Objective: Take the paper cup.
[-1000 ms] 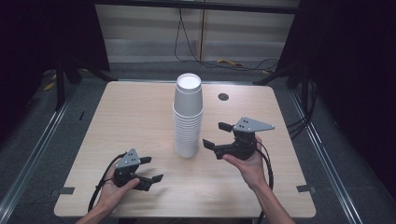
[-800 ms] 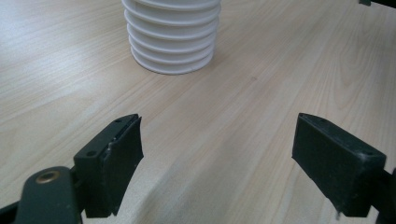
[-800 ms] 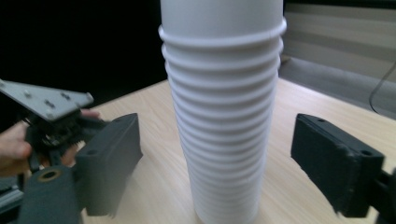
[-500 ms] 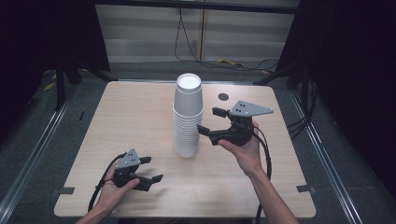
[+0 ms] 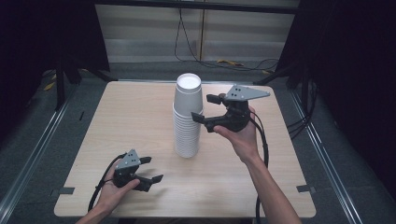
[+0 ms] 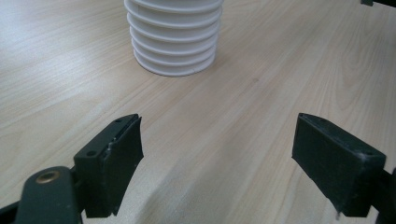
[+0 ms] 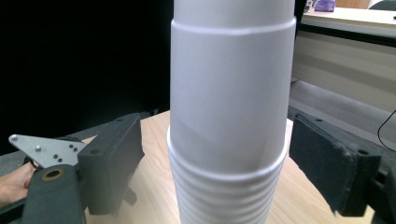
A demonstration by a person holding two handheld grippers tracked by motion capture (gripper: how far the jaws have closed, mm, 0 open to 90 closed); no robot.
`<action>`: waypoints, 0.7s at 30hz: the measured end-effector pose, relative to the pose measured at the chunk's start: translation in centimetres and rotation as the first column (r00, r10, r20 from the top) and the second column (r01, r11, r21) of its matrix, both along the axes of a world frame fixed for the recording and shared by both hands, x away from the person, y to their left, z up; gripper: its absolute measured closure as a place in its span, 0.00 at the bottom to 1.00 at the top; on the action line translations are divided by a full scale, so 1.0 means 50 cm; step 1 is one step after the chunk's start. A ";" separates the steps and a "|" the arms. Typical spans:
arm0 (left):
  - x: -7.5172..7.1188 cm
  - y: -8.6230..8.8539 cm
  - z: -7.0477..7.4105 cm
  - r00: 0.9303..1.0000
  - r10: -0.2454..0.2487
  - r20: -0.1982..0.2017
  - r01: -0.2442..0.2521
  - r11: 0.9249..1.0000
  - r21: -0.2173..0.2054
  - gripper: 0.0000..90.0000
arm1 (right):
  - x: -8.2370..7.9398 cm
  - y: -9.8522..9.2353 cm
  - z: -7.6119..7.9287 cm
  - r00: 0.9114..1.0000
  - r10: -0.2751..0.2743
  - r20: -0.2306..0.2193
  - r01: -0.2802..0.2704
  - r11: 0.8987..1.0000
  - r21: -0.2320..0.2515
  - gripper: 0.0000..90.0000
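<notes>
Both spread right gripper (image 5: 205,108) fingers (image 7: 109,156) flank cup stack (image 7: 229,121).

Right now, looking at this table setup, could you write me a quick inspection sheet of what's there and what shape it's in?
Surface: light wooden table, bare apart from what is listed; a small dark round spot near its far edge.
Job's things: one tall stack of white paper cups, upright near the table's middle; the top cup sits raised above the nested rims.
Clutter: nothing seen.
Grippers: right gripper raised at the top cup, jaws open either side of it, not touching. Left gripper low at the near edge, jaws open, nothing between them.
Cables: one trails from each gripper; more lie on the floor beyond the table.
Surroundings: dark curtains, grey floor, metal rails alongside.
</notes>
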State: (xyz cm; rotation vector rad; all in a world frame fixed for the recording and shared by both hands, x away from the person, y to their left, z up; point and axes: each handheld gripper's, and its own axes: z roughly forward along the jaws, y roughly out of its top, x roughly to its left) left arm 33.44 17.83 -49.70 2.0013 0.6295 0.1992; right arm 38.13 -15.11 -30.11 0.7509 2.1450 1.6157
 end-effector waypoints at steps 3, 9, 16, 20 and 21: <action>0.000 -0.001 0.000 1.000 -0.002 0.002 0.002 1.000 0.003 0.18 | 0.008 0.006 0.012 1.000 0.006 0.001 -0.006 1.000 -0.006 0.19; -0.001 -0.002 -0.001 1.000 -0.005 0.005 0.005 1.000 0.006 0.18 | 0.023 0.015 0.033 1.000 0.026 0.004 -0.026 0.999 -0.018 0.18; 0.001 -0.001 -0.002 1.000 -0.009 -0.007 0.009 1.000 -0.001 0.18 | 0.040 0.028 0.054 0.999 0.037 -0.001 -0.037 0.998 -0.050 0.17; -0.001 -0.003 -0.002 1.000 -0.007 0.006 0.007 1.000 0.014 0.18 | 0.054 0.043 0.063 0.999 0.043 -0.018 -0.044 0.996 -0.073 0.18; -0.001 -0.002 -0.002 1.000 -0.008 0.008 0.008 1.000 0.016 0.18 | 0.058 0.045 0.065 0.999 0.045 -0.022 -0.047 0.996 -0.075 0.18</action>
